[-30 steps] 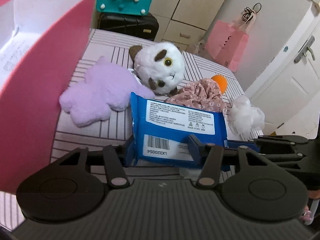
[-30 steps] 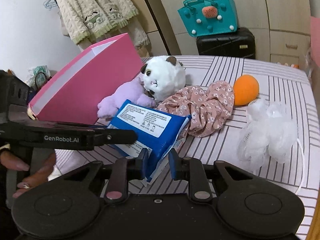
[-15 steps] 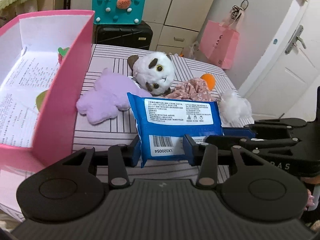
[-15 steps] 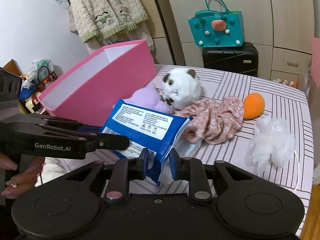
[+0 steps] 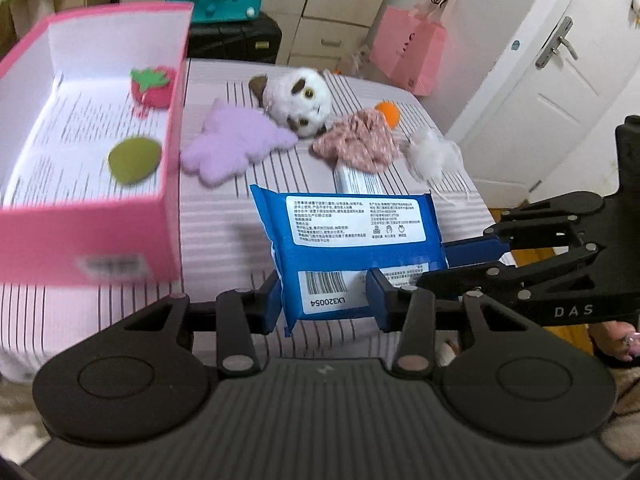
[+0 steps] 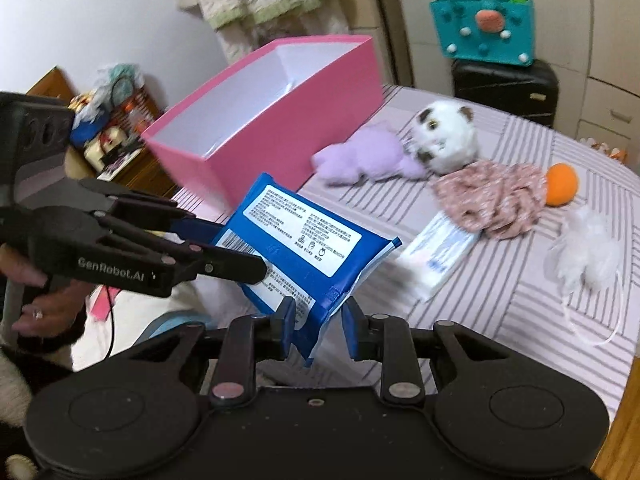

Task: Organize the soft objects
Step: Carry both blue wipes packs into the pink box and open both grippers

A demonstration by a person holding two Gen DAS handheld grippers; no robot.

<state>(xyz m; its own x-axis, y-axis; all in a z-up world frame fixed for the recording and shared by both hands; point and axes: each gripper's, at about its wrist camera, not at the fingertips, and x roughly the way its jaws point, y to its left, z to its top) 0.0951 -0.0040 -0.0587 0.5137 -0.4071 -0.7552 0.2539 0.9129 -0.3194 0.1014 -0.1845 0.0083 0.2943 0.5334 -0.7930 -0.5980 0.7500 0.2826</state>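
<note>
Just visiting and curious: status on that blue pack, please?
Both grippers, left and right, shut on blue wipes pack, held above the bed. Pink box open at left. Nothing blocking.

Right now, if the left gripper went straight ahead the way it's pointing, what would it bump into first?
The left gripper already clamps the blue wipes pack. Past it, probably the pale flat packet on the striped bed, then the floral cloth; depth is hard to judge.

Box (image 5: 96, 236): its near wall blocks your left.
Bed (image 5: 224, 240): bare stripes beside the box give you passage.
Toys (image 5: 236, 144): crowd the far end.
</note>
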